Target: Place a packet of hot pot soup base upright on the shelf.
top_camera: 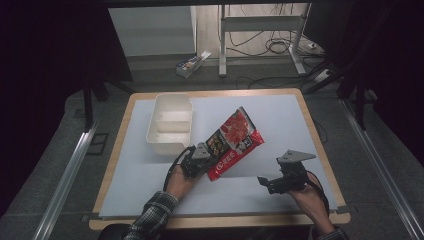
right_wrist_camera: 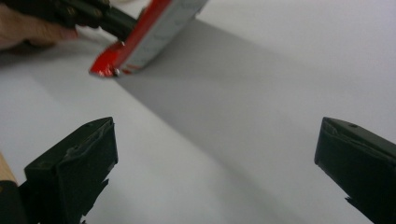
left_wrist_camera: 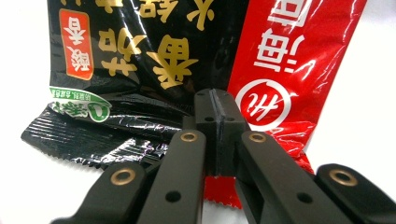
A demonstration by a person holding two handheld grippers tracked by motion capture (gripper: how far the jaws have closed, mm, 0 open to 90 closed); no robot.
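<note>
Holding the red and black glossy plastic snack packet by its crimped bottom seam, your left gripper has its two black jaws pressed together on the foil, so the packet cannot slip. In the high view this left gripper is near the middle of the white worktop, a little toward the front edge, and the packet rises from it tilted up and away, clear of the surface. I judge you grip the flat seam because it is the firmest place and the contents fall away from the jaws.

Your right gripper has its jaws wide apart and holds nothing; it waits near the front right corner of the worktop, well apart from the packet.

The cream rectangular plastic tub stands open near the rear left corner, just behind the left gripper, probably the place for the packet.
</note>
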